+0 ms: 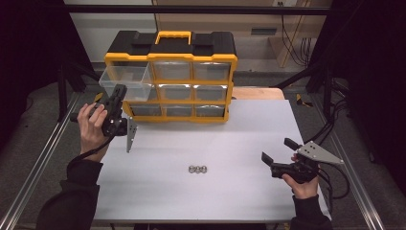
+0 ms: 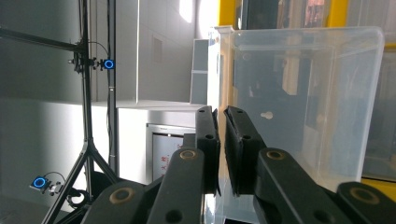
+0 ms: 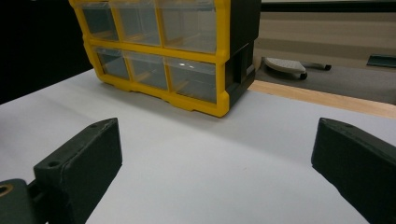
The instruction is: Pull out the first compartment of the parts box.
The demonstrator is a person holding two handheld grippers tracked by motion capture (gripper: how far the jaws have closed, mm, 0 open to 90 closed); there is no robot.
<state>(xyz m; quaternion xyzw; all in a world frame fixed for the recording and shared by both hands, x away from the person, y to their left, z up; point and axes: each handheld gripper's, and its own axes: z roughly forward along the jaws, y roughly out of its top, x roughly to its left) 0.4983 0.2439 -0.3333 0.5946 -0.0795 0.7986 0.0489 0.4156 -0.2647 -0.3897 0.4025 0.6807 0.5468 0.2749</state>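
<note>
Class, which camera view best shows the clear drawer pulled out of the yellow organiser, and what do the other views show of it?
The high view shows the clear drawer best: it sticks out of the yellow organiser at top left, with the left gripper at it. The left gripper view gives a close look through one clear wall. The right gripper view shows closed drawers.

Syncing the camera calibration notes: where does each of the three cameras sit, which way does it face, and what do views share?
High view: above the near side, looking forward and down on the white table; both forearms, left gripper, right gripper.
Left gripper view: along its nearly shut jaws toward the pulled-out clear drawer.
Right gripper view: low over the table, between wide-open jaws, toward the yellow organizer.
Shared: organizer and table in high and right gripper views; drawer in high and left gripper views.
</note>
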